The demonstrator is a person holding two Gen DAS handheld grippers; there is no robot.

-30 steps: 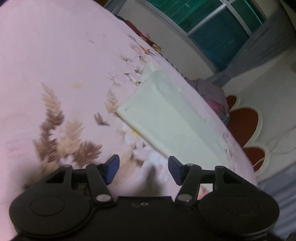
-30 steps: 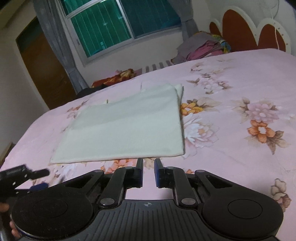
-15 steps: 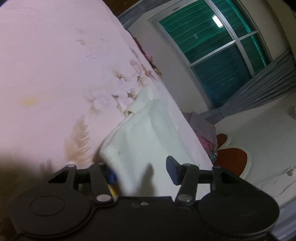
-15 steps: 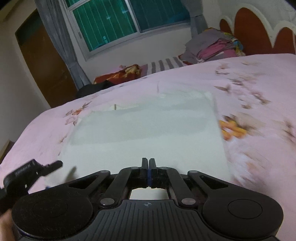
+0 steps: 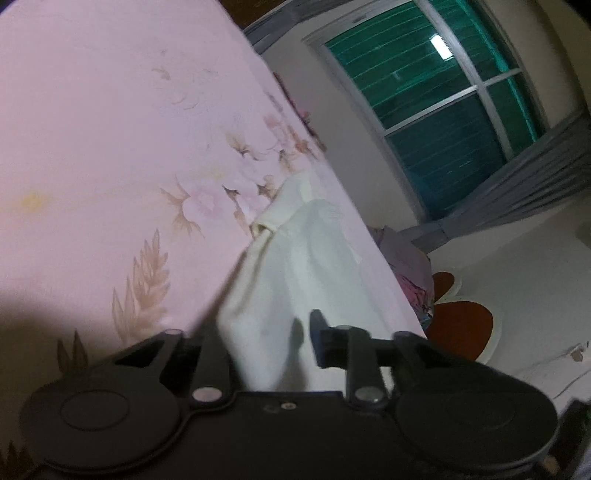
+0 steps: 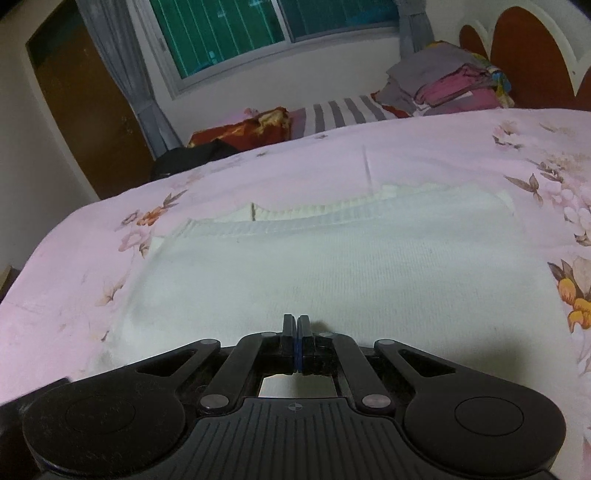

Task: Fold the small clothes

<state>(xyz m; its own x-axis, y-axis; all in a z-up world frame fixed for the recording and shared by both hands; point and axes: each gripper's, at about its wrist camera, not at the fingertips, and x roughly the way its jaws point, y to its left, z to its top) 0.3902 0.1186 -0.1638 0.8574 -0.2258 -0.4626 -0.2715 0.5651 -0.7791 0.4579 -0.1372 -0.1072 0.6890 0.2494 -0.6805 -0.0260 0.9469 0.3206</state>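
A pale cream folded garment (image 6: pixel 332 258) lies flat on the pink floral bedsheet (image 6: pixel 92 236). My right gripper (image 6: pixel 297 328) is shut, its tips low over the garment's near edge; nothing shows between the pads. In the left wrist view the garment's corner (image 5: pixel 295 280) is raised off the sheet and lies between my left gripper's fingers (image 5: pixel 266 332). The jaws stand apart; the right finger (image 5: pixel 319 341) shows, the left one is hidden behind cloth.
A stack of folded clothes (image 6: pixel 450 85) sits at the far right by the red and white headboard (image 6: pixel 524 55). A red patterned bundle (image 6: pixel 240 129) and striped cloth lie past the bed's far edge, under the window (image 6: pixel 258 33). A brown door (image 6: pixel 74 110) stands left.
My right gripper has shut and moved forward over the garment's near edge. My left gripper has moved onto the garment's corner, which now rises off the sheet between its fingers.
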